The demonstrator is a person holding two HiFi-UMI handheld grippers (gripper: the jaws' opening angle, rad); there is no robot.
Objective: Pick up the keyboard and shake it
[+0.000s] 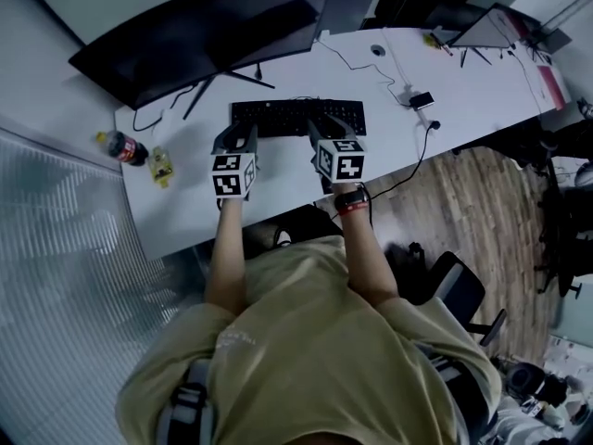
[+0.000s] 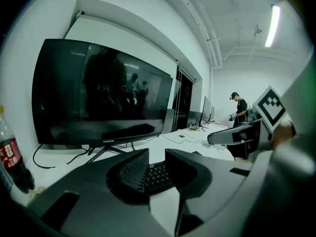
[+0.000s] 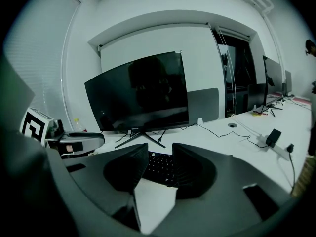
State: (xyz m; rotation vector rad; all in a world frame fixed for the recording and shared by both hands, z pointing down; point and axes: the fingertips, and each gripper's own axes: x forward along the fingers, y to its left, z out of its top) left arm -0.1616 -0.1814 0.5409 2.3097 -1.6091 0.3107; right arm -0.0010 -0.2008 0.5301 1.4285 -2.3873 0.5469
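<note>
- Setting: an office with a long white counter (image 1: 185, 202) over a wood-patterned floor (image 1: 463, 202). A curved monitor (image 1: 204, 35) stands at the far side. A cola bottle (image 1: 123, 146) stands at the left end and a cabled adapter (image 1: 422, 100) lies to the right.
- Task object: a black keyboard (image 1: 296, 117) lies flat on the counter just in front of the monitor's stand, with its long side across the scene.
- Left gripper (image 1: 235, 141): it is at the keyboard's near-left corner. In the left gripper view its jaws (image 2: 155, 154) stand somewhat apart with nothing between the pads, and the keys (image 2: 159, 174) show just beyond the tips.
- Right gripper (image 1: 326, 135): it is over the near edge, right of the keyboard's middle. In the right gripper view its jaws (image 3: 160, 149) are likewise parted and empty, with the keyboard (image 3: 160, 166) ahead in the gap.
- Stage (judged): this is the approach to the grasp, and the keyboard has not yet been lifted.
- Handling (judged):
  - The keyboard is probably a light, stiff slab of smooth plastic that may slip in the jaws during shaking.
  - Its keycaps can be pressed in or knocked loose.
  - Whether a cable trails from it cannot be told.
  - The best hold is on the thin frame at the near edge or the two short ends, one gripper toward each end, so the board stays level and does not twist.
</note>
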